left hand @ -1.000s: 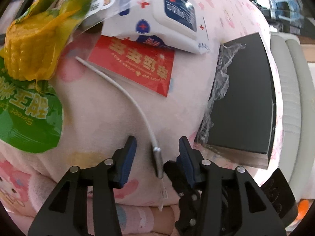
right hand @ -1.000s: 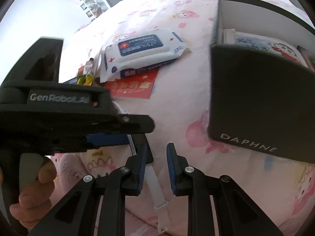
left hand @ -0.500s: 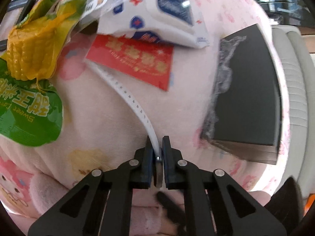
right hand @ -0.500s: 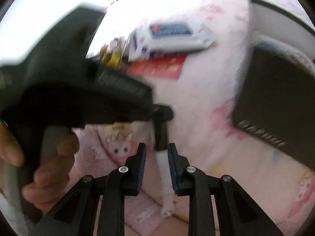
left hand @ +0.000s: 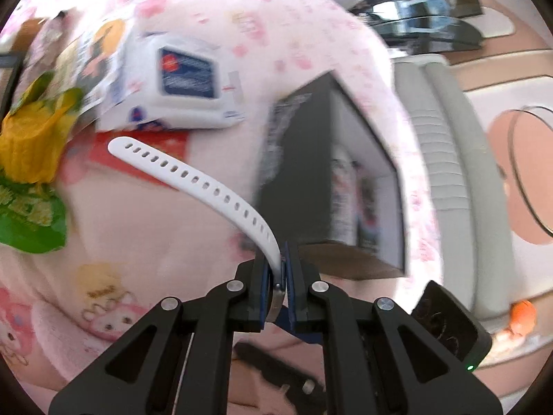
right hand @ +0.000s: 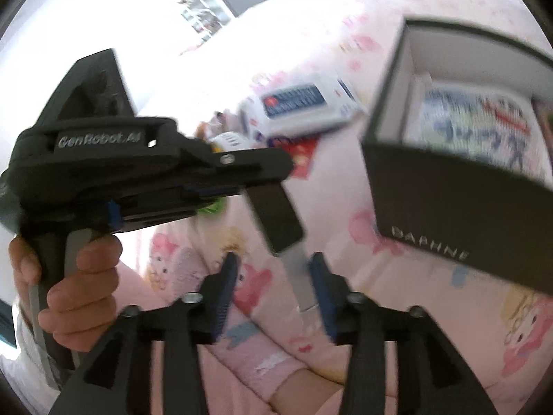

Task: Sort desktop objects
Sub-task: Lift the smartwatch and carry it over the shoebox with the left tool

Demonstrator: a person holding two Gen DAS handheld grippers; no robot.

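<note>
Both views are smearing with blur, so we're barely reading anything inside the black box (right hand: 452, 190). Our left gripper (left hand: 282, 276) is pinching the white watch strap (left hand: 193, 180) near its buckle end, lifting it over the pink cartoon blanket (left hand: 145, 242). Our right gripper (right hand: 273, 287) is hanging spread wide. Wipes pack (left hand: 183, 83) is lying behind.
</note>
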